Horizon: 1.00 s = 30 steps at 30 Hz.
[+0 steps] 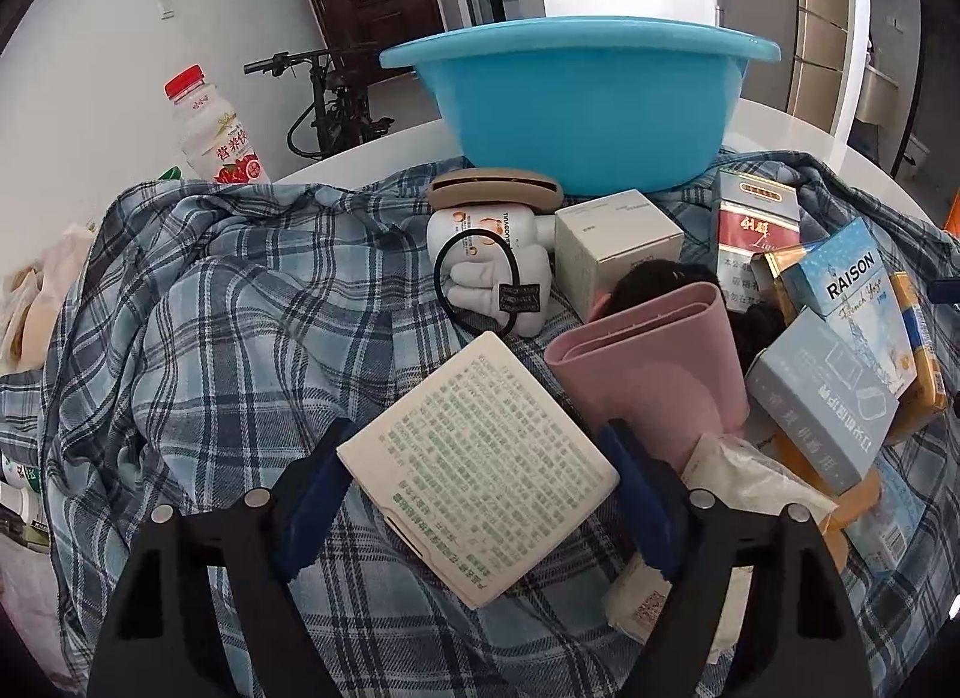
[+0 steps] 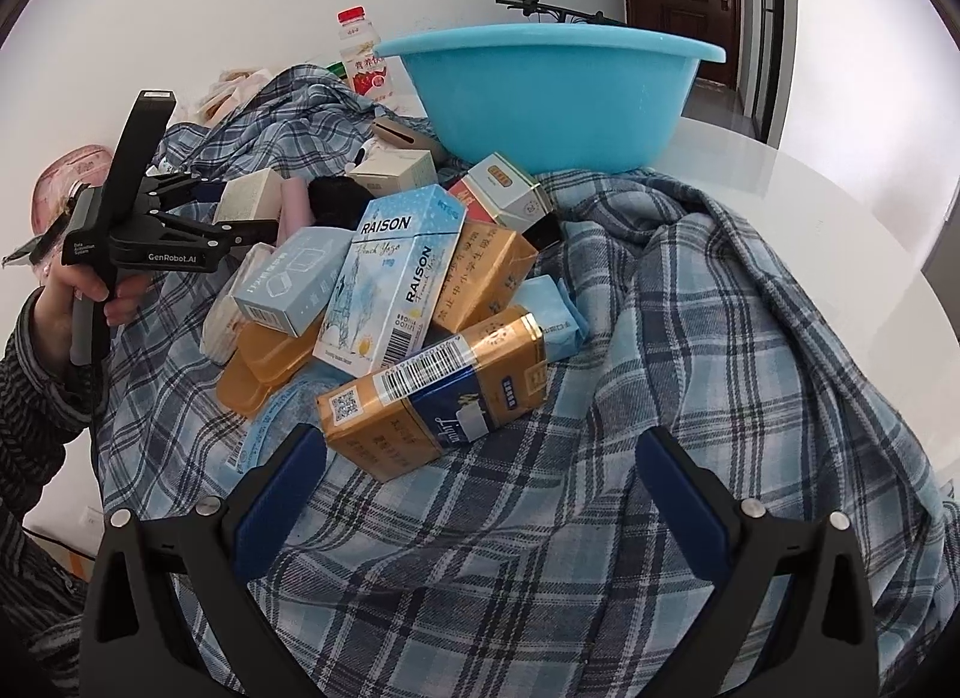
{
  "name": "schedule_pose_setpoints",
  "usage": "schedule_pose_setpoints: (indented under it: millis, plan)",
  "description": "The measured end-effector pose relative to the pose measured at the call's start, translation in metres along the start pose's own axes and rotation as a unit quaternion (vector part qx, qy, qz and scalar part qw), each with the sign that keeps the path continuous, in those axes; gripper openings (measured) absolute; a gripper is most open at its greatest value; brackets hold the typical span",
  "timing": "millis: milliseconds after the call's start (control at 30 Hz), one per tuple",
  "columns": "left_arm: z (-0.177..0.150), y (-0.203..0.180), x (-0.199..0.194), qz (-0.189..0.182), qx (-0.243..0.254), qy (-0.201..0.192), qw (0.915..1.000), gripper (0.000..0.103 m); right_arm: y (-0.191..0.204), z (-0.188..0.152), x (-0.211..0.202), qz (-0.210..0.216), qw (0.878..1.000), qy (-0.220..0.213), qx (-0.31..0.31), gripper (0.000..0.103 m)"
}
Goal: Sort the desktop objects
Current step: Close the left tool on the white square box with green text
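Lying between the blue pads of the left gripper (image 1: 474, 494) is a flat cream box (image 1: 480, 470) printed with green text; its left corner is met by the left pad and its right edge by the right pad, so the box is taken as grasped, though firm pressure cannot be confirmed. It is tilted over the plaid cloth (image 1: 228, 302). Just beyond it a pink holder (image 1: 654, 362) is seen, with cartons crowded to the right. Open cloth is left on the near left side. Farther back, a blue basin (image 1: 582, 98) is set at the cloth's far edge on the white table (image 2: 840, 206). The right gripper (image 2: 480, 494) is held spread wide with nothing grasped, a gold carton (image 2: 432, 398) just beside its left pad and bare cloth between the fingers.
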<state>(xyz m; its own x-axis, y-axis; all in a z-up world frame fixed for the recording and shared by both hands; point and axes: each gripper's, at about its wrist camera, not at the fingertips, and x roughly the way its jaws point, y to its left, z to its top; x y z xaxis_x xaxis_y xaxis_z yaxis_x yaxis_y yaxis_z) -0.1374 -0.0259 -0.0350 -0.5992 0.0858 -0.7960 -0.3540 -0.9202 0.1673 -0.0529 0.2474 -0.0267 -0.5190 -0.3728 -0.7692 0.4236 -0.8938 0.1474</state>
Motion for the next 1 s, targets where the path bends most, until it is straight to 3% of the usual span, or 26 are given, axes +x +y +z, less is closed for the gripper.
schedule_pose_setpoints:
  millis: [400,667,1000]
  plan:
    - [0.001,-0.001,-0.036,-0.02,0.002,-0.008,0.9998,0.083,0.005,0.003,0.003,0.016,1.0,0.012,-0.015,0.103]
    - [-0.01,-0.012,-0.047,-0.038,0.016,0.003,0.9991,0.083,0.014,0.015,0.015,0.022,0.997,0.031,-0.063,0.103]
    - [-0.011,-0.022,-0.067,-0.045,0.022,-0.016,0.9986,0.083,0.023,0.029,0.028,0.046,0.989,0.067,-0.125,0.103]
